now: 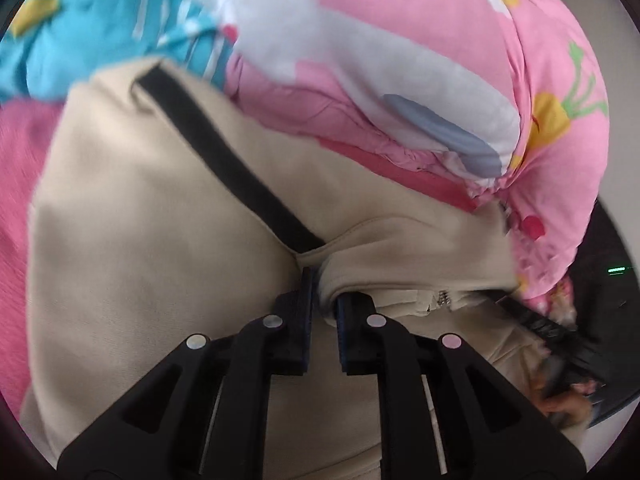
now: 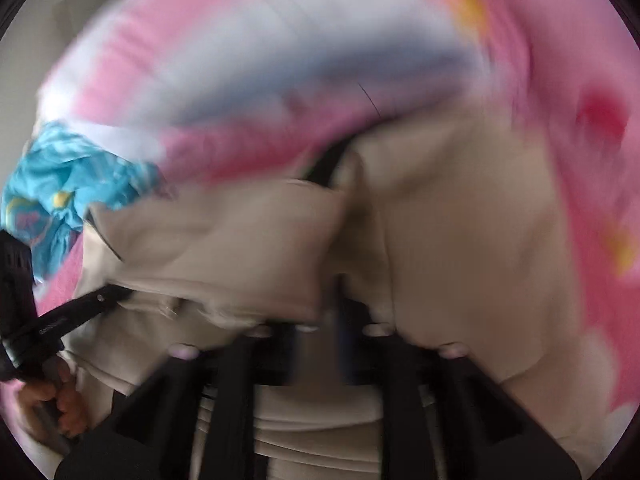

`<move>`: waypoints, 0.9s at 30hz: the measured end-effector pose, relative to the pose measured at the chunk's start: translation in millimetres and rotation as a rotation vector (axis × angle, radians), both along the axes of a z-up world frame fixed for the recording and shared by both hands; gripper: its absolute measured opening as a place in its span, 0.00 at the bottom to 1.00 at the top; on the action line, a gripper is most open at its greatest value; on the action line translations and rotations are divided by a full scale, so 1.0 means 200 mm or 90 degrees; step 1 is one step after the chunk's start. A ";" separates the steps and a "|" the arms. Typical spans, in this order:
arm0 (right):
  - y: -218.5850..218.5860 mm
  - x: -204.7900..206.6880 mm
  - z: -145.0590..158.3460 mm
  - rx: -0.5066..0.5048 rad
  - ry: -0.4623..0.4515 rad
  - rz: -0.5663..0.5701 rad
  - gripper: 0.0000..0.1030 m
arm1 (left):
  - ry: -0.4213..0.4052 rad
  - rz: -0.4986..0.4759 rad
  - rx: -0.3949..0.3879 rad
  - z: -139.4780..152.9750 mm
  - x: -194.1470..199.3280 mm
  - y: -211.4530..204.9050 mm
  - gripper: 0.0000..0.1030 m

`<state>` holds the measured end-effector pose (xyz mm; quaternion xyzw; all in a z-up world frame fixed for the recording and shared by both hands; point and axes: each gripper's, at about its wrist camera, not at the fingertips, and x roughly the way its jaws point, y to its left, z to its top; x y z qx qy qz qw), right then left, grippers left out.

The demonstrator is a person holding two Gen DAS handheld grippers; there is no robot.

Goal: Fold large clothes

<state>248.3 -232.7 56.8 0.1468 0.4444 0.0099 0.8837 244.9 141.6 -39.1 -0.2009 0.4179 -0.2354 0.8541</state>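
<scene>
Left wrist view: the left gripper (image 1: 323, 296) pinches a fold of the beige garment (image 1: 160, 220), jaws nearly closed. The right gripper (image 2: 334, 320) is blurred; its jaws' grip cannot be told.

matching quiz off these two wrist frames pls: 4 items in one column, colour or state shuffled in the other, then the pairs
Items:
1. beige garment
2. strap on the garment
3. bundled quilt
4. left gripper

Colour or state:
A. pink and white with cartoon print
B. shut on a fold of cloth
C. plain beige, with a zipper near the held edge
D. black, running diagonally

Pairs: 1-C, 2-D, 3-A, 4-B

The right gripper is too blurred for a firm call, though beige cloth seems to sit between its fingers.
</scene>
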 end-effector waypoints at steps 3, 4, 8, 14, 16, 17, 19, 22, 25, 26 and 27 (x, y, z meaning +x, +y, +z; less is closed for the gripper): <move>-0.10 -0.04 0.03 0.088 0.014 0.011 0.34 | 0.004 -0.002 -0.016 -0.01 0.02 0.02 0.11; -0.10 -0.07 0.05 0.076 0.020 0.012 0.39 | 0.003 -0.003 -0.012 -0.01 0.02 0.01 0.11; -0.12 -0.35 0.31 -0.087 -0.010 -0.045 0.43 | -0.003 -0.003 0.007 0.00 0.03 -0.01 0.11; -0.04 -0.23 0.58 -0.057 -0.151 -0.042 0.43 | 0.002 -0.005 0.013 0.00 0.04 -0.01 0.11; 0.11 -0.02 0.47 -0.064 -0.098 0.021 0.43 | 0.019 -0.010 -0.014 0.00 0.05 0.01 0.11; 0.18 0.06 0.40 -0.072 -0.078 0.048 0.43 | 0.027 -0.014 -0.027 0.00 0.05 0.02 0.11; 0.30 0.14 0.23 -0.126 -0.031 0.082 0.43 | 0.047 -0.025 -0.048 -0.01 0.06 0.06 0.13; 0.31 0.11 0.00 -0.160 -0.019 0.087 0.43 | 0.054 -0.039 -0.051 0.08 0.04 0.10 0.27; 0.25 0.06 0.00 -0.112 -0.048 0.078 0.42 | -0.020 -0.059 -0.004 0.27 -0.06 0.03 0.33; 0.23 0.07 -0.01 -0.094 -0.049 0.077 0.43 | -0.048 -0.063 0.010 0.34 -0.11 0.01 0.38; 0.21 0.06 -0.02 -0.082 -0.051 0.077 0.43 | -0.079 -0.070 0.024 0.41 -0.16 -0.02 0.45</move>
